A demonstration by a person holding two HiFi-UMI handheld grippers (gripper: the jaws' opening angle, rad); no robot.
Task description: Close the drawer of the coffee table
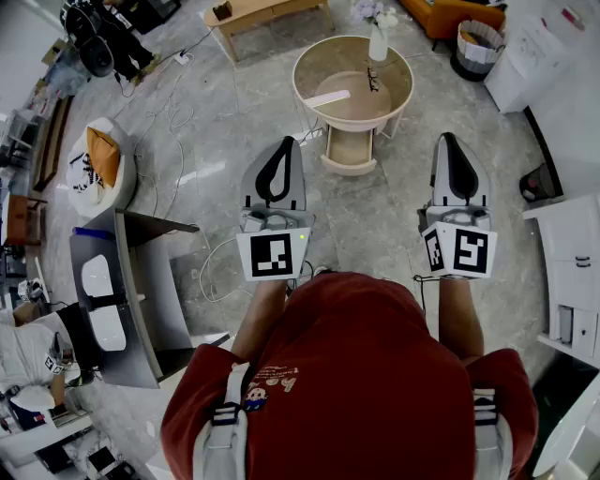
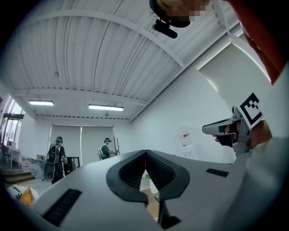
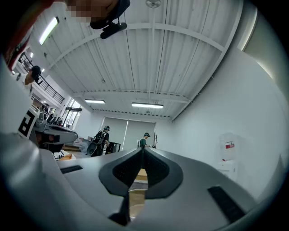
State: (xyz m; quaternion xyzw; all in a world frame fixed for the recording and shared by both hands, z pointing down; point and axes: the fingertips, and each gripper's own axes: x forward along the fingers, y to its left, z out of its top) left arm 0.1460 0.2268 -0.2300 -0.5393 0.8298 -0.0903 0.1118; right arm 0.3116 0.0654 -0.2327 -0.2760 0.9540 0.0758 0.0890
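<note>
The round beige coffee table (image 1: 309, 58) stands on the marble floor ahead of me, and its drawer (image 1: 350, 150) is pulled out toward me. On top are a white vase (image 1: 378, 42), a pair of glasses (image 1: 373, 80) and a flat white piece (image 1: 326, 97). My left gripper (image 1: 288, 141) is held level in the air, short of the drawer and to its left. Its jaws are shut and empty, the tips (image 2: 145, 152) meeting. My right gripper (image 1: 447, 137) hangs to the drawer's right, also shut on nothing (image 3: 142, 149). Neither touches the table.
A grey desk (image 1: 141, 281) and a white stool with an orange cushion (image 1: 101, 157) stand at my left. Cables (image 1: 178, 122) trail across the floor. White cabinets (image 1: 572, 253) line the right, with a basket (image 1: 478, 42) and a wooden bench (image 1: 253, 11) beyond the table. Two people (image 3: 101, 140) stand far off.
</note>
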